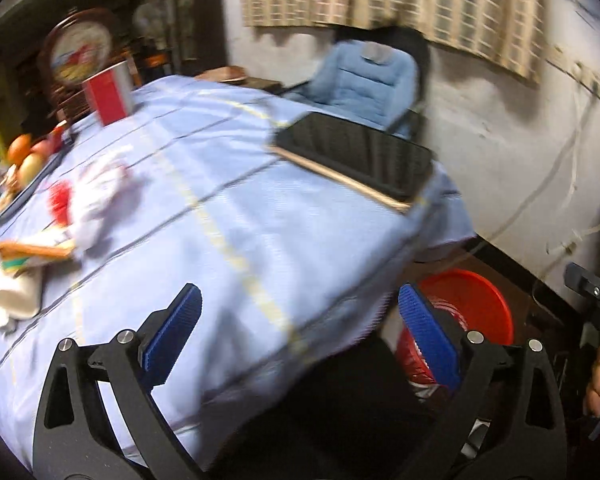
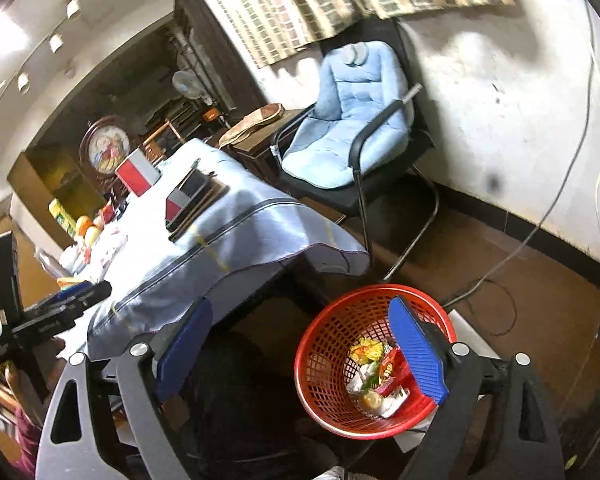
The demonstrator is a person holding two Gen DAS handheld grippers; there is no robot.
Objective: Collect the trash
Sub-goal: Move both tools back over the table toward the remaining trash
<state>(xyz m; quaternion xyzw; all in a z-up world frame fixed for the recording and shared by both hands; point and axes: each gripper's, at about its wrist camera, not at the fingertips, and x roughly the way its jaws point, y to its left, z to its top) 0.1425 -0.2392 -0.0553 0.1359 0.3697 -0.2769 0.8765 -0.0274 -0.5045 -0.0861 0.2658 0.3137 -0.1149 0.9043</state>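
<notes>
On the blue tablecloth [image 1: 260,240] in the left wrist view, trash lies at the left: a crumpled white-and-red wrapper [image 1: 96,196], an orange wrapper [image 1: 36,250] and crumpled white paper [image 1: 14,296]. My left gripper [image 1: 300,296] is open above the table's near edge with nothing between its blue pads [image 1: 172,332]. It is well to the right of that trash. The red mesh basket [image 2: 328,344] stands on the floor beside the table and holds several wrappers [image 2: 374,376]. My right gripper [image 2: 300,308] is open and empty, with its right pad [image 2: 416,352] over the basket.
A dark tablet [image 1: 352,160] on a board lies near the table's far right corner. A red-and-white box [image 1: 108,96] and fruit [image 1: 26,156] sit at the far left. A blue-cushioned chair [image 2: 352,128] stands behind the table. Cables [image 2: 496,280] trail across the brown floor. A person's hand [image 1: 598,384] shows at the right edge.
</notes>
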